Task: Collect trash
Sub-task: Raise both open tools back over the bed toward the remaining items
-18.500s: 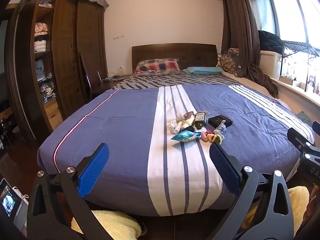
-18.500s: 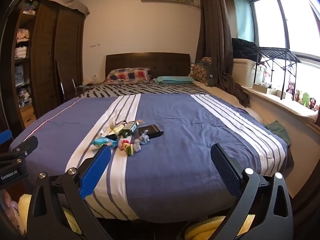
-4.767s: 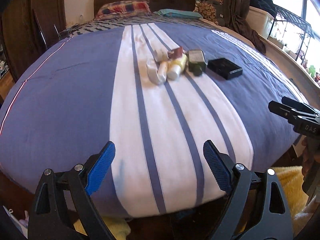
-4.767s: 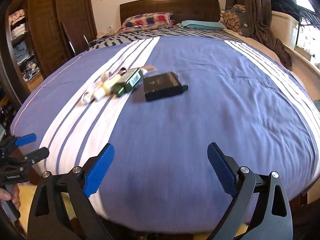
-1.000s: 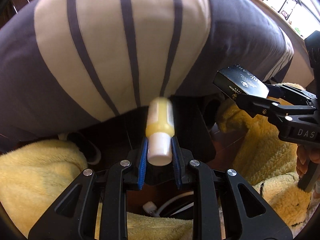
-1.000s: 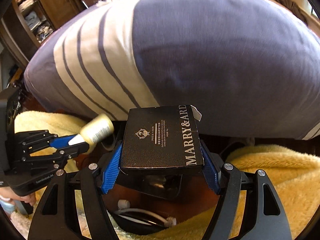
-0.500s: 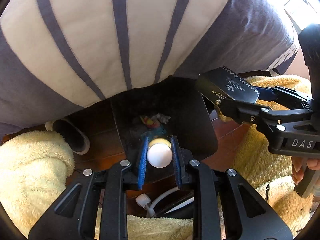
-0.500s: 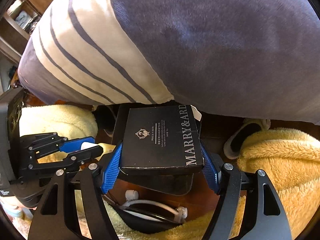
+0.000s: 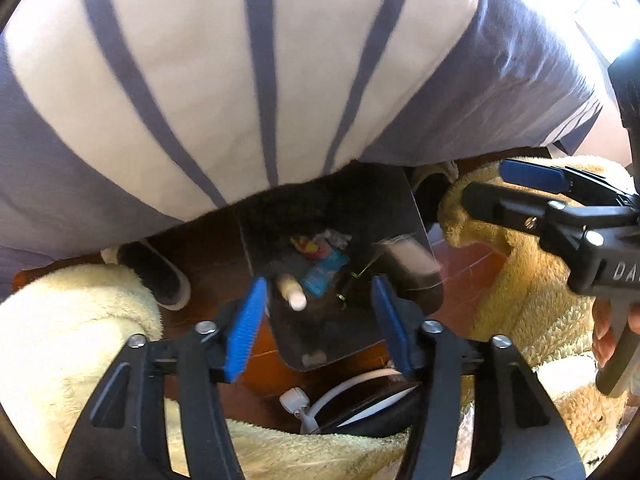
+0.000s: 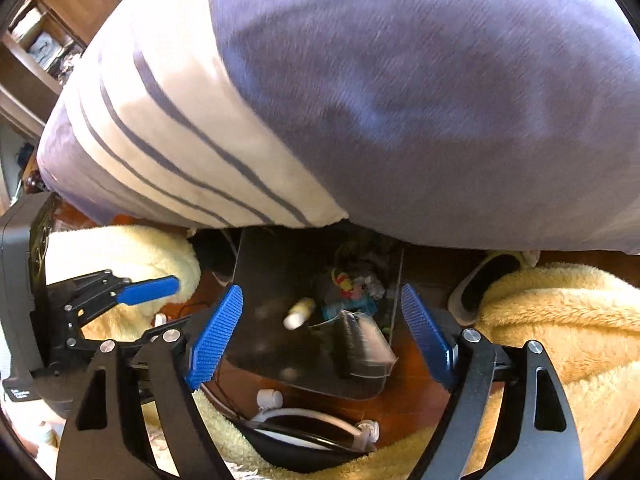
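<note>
the yellow bottle (image 9: 291,293) that sat pinched in our left claw (image 9: 320,326) half a second ago now lies loose inside the black bin (image 9: 416,220), white cap toward us, beside a blue wrapper (image 9: 325,275) and a small red and yellow scrap (image 9: 307,245). the black box (image 10: 362,346) has likewise left our right claw (image 10: 320,330) and shows as a grey smear against the near right wall of the bin, caught mid-fall or just landed; we cannot tell which. in the left wrist view it is a blurred block (image 9: 408,260) at the bin's right side.

both claws now stand wide apart with nothing between the blue pads, where before each was closed on its item. from the right wrist view we see the left claw (image 10: 132,298) off to the side, spread and empty, over the yellow rug (image 10: 132,248).

the bin stands on the dark red floor (image 9: 460,280) at the foot of the bed (image 9: 240,80), its far edge tucked under the overhanging striped cover. a slipper (image 9: 160,276) lies left of the bin, partly behind the rug, and another (image 10: 484,284) to the right. the other bits in the bin are too blurred to name. a white cable and dark round thing (image 10: 304,428) below the bin are cut off by the claw arms.
</note>
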`<state>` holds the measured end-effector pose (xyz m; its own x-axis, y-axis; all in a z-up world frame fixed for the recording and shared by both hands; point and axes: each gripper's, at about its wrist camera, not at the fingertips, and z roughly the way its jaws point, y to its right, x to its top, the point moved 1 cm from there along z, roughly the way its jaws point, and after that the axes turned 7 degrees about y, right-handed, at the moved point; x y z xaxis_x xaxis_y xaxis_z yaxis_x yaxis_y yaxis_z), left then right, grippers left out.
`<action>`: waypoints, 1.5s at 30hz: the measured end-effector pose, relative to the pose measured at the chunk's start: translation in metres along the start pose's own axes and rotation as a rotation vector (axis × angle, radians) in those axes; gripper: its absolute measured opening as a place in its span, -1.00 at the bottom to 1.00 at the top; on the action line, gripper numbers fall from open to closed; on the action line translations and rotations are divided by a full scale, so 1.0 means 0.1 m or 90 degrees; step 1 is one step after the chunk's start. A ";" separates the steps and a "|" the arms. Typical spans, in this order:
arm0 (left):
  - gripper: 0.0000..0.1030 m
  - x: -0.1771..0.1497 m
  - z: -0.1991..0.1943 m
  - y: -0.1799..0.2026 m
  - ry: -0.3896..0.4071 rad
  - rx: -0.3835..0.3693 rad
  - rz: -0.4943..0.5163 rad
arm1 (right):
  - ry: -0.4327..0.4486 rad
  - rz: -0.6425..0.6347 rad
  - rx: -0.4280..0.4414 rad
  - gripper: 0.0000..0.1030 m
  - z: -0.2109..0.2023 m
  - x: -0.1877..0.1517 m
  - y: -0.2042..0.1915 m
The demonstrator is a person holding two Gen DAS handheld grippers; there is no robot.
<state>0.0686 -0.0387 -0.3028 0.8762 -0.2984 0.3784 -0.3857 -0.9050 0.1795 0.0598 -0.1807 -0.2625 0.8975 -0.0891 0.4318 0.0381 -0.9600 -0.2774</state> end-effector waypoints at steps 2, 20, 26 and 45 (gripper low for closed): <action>0.28 0.03 -0.13 -0.03 0.018 0.010 0.002 | 0.021 -0.002 -0.012 0.65 -0.12 0.03 0.03; 0.84 0.67 -1.54 -0.19 0.244 0.111 0.022 | 0.249 -0.073 -0.072 0.89 -1.36 0.75 -0.07; 0.84 1.00 -1.59 -0.34 0.269 0.136 0.018 | 0.274 -0.092 -0.091 0.90 -1.35 1.11 -0.12; 0.81 2.40 -1.29 -1.07 0.300 0.173 -0.017 | 0.268 -0.084 -0.095 0.90 -0.60 2.35 -0.15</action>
<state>0.2835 0.0259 -0.1139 0.6367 -0.1622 0.7539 -0.2214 -0.9749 -0.0227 0.2433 -0.2032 -0.1051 0.6314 -0.0349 0.7747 0.0482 -0.9953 -0.0841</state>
